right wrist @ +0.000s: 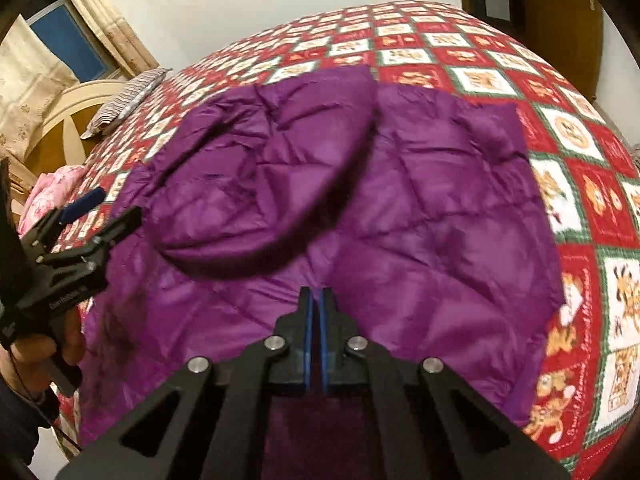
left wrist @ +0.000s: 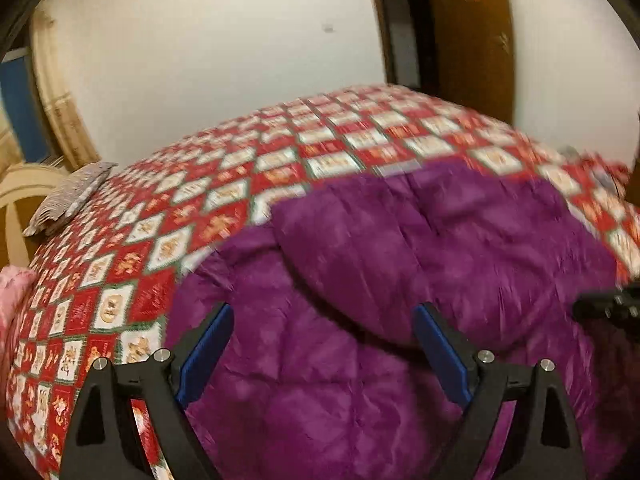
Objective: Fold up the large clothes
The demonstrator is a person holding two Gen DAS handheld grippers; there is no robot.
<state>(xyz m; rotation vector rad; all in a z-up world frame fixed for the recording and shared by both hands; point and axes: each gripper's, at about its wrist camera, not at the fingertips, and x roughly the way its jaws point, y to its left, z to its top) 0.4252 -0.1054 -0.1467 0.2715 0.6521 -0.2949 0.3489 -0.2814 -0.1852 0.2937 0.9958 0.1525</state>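
Right wrist view is showing my right gripper [right wrist: 317, 300] hovering over the near part of the purple jacket [right wrist: 420, 208], jaws pressed together with nothing between them, probably so I can poke or smooth the fabric instead of grabbing it. The jacket is lying spread on the red checkered bedspread [right wrist: 580, 152], one sleeve [right wrist: 260, 184] already lying folded across its middle. My left gripper [left wrist: 322, 332] is hanging over the jacket's left side, jaws wide apart and empty, I'm guessing ready for the next grab. A striped pillow [right wrist: 128, 96] is sitting far left of the jacket.
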